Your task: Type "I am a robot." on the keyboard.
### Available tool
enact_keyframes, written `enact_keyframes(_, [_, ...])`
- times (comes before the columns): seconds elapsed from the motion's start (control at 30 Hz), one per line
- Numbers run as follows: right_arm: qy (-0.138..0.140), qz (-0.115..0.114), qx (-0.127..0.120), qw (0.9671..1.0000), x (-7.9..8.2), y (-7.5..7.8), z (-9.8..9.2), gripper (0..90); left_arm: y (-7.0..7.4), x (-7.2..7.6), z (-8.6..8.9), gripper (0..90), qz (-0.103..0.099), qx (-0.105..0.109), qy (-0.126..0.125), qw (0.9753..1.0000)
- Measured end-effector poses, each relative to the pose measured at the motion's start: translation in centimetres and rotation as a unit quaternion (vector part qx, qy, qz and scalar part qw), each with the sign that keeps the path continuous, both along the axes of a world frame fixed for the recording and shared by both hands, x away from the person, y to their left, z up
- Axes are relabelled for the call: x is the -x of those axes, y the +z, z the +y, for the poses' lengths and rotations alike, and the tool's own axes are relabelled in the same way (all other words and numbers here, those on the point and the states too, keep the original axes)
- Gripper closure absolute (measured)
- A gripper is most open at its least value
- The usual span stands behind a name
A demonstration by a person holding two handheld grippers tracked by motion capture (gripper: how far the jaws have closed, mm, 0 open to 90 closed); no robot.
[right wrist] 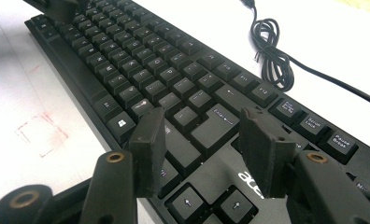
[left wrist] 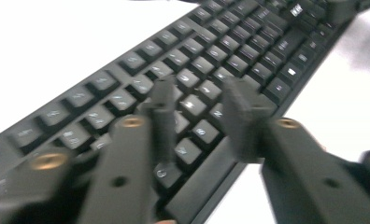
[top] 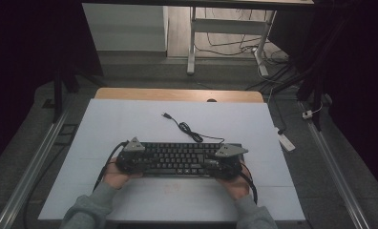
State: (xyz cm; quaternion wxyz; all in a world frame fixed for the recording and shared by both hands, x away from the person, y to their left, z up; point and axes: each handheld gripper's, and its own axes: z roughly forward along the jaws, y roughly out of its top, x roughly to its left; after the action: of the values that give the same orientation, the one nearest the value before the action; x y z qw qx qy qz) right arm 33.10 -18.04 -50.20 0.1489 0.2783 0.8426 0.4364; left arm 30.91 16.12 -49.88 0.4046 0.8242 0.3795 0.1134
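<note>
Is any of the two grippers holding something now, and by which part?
Nothing is held. The left gripper and the right gripper both hover open over the two ends of the black keyboard, jaws apart above the keys.

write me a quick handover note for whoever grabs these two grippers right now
Left gripper: open, jaws over the keys at the keyboard's left end, nothing between them.
Right gripper: open, jaws over the keys at the right end near the arrow keys, nothing gripped.
Keyboard: flat on the white table, long side facing the person. Its cable lies loosely bundled behind it, plug free on the table.
Done: both grippers brought to the keyboard's ends.
Left: neither gripper has closed on anything; whatever is to be done with the keyboard, likely lifting or shifting it, is not yet done.
</note>
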Motion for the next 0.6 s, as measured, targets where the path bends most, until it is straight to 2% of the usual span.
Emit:
enact_keyframes(0.1, [0.002, 0.001, 0.001, 1.0, 0.0, -0.1, 0.1, 51.4, 0.2, 0.1, 0.7, 44.0, 0.001, -0.003, 0.019, 0.9998])
enact_keyframes(0.2, [0.003, 0.0, 0.001, 1.0, 0.0, -0.1, 0.2, 51.3, 0.3, 0.0, 1.2, 36.8, 0.009, 0.004, 0.032, 0.9995])
enact_keyframes(0.43, [0.002, -0.001, 0.001, 1.0, -0.1, -0.1, 0.1, 51.3, 0.2, -0.1, 1.6, 33.6, 0.015, -0.001, 0.043, 0.9989])
enact_keyframes(0.6, [0.003, -0.002, 0.001, 1.0, -0.1, -0.1, 0.1, 51.3, 0.1, -0.2, 1.6, 32.5, 0.017, -0.004, 0.043, 0.9989])
